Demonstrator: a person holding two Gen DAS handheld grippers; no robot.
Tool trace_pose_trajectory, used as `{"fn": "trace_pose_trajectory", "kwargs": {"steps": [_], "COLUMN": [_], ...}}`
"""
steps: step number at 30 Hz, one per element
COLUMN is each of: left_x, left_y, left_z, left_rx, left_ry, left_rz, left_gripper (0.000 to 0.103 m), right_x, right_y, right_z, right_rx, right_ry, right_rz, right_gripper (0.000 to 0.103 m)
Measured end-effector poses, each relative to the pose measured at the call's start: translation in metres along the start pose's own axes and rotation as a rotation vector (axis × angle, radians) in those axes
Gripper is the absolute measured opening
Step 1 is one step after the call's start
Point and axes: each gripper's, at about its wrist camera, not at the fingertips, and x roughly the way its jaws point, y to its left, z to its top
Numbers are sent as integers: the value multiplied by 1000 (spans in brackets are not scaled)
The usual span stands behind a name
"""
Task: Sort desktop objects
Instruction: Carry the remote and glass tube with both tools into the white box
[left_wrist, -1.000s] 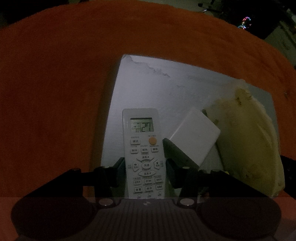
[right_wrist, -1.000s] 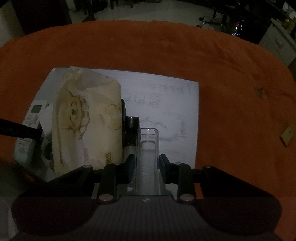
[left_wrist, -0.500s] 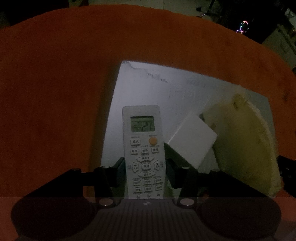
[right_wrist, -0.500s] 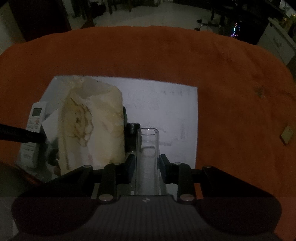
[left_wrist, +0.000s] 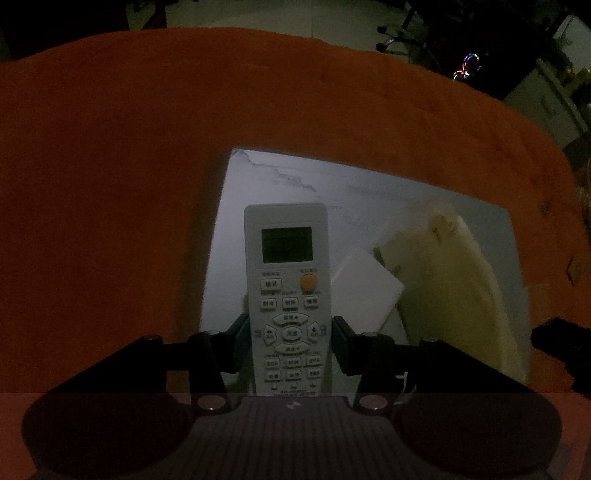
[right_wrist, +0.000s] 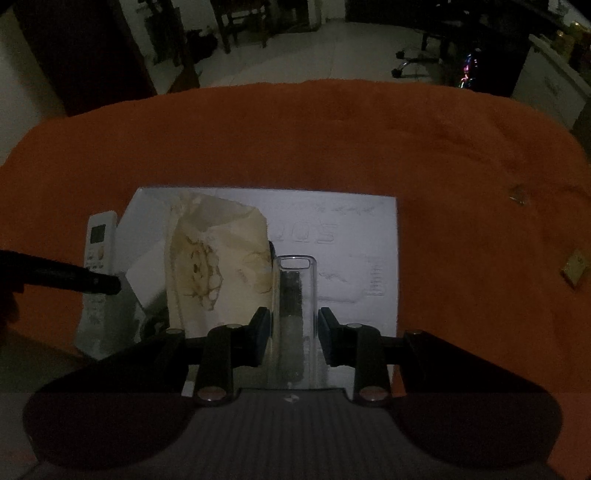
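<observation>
1. Remote control (left_wrist: 287, 295), white air-conditioner type, sits lower centre of the left wrist view between the fingers of the left gripper (left_wrist: 288, 332), which is closed on its lower half at the button block; likely light, rigid plastic with smooth sides, so a grip across the narrow width near the middle should hold best
2. Clear plastic case (right_wrist: 294, 317), a tall see-through box with something dark inside, stands centre of the right wrist view, held in the right gripper (right_wrist: 291, 328) with the fingers pressed against its side walls; probably light, slick and a little brittle, so a gentle squeeze low on the walls suits it
3. Both lie over a white paper sheet (right_wrist: 351, 221) spread on the orange tablecloth (right_wrist: 332, 140)
4. Cream paper bag (right_wrist: 218, 266) with a cartoon print stands just left of the case, soft and easily tipped, and crowds any sideways move
5. White flat box (left_wrist: 364, 295) lies just right of the remote, touching the bag
6. Small gold object (right_wrist: 575, 266) rests far right, well apart
</observation>
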Motion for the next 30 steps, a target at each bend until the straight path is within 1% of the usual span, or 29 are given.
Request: {"fn": "trace_pose_trajectory", "kwargs": {"steps": [4, 7, 9, 12, 17, 21, 25, 30], "left_x": [-6, -11, -17, -34, -74, -108, -133, -160], "left_y": [-2, -1, -5, -12, -19, -23, -29, -30], "left_z": [4, 6, 7, 5, -2, -16, -42, -83], "left_rx": [40, 30, 44, 99, 152, 199, 256, 307], "left_ry": [-9, -12, -5, -20, -47, -61, -70, -85], "left_rz": [-7, -15, -12, -28, -92, -133, -180, -268], "left_gripper": [41, 41, 41, 41, 41, 41, 41, 41], "right_x": [-10, -17, -25, -43, -76, -102, -127, -149], "right_y": [-10, -18, -21, -22, -17, -13, -1, 14], "right_z": [2, 1, 2, 2, 2, 0, -12, -40], "right_rx": [24, 32, 42, 60, 46, 53, 40, 22], "right_ry": [-18, -27, -35, -62, -110, -136, -153, -122], "right_rz": [7, -7, 3, 46, 93, 137, 189, 228], "right_gripper": [31, 31, 31, 31, 31, 31, 31, 31]}}
